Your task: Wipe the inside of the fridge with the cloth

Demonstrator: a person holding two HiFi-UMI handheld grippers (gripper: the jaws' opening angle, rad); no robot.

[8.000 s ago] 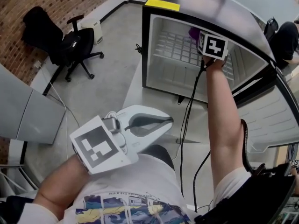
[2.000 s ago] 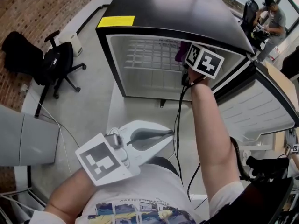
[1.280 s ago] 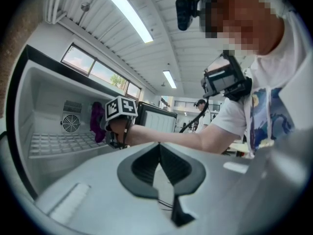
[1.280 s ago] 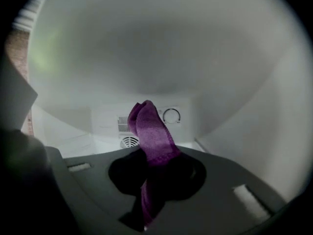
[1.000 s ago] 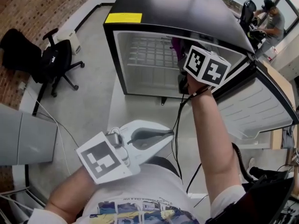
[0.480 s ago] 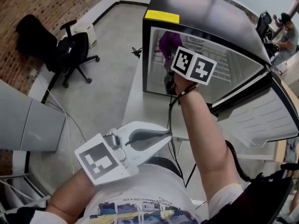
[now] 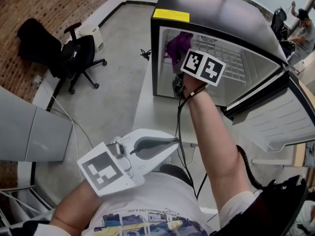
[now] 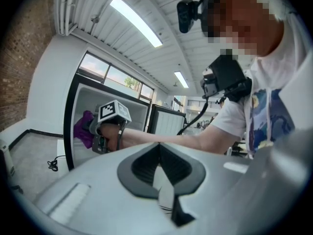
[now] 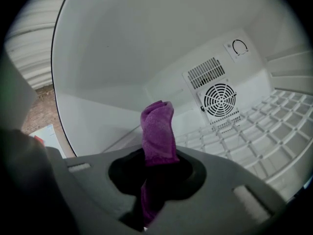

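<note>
Cloth [image 9: 157, 131], clamped upright in right gripper [image 9: 152, 190] inside fridge [image 7: 211, 14] by left wall [image 7: 165, 73], perhaps not touching yet: press flat, drag in overlapping strokes; left gripper [image 8: 160, 182] closed, empty, parked well clear.

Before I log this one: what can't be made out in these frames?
Head view: the marker cube hides the front of the right gripper.
Whether the cloth touches a fridge wall: its own tip hides any contact in the right gripper view.
Head view: the fridge door is cut off by the right edge.
</note>
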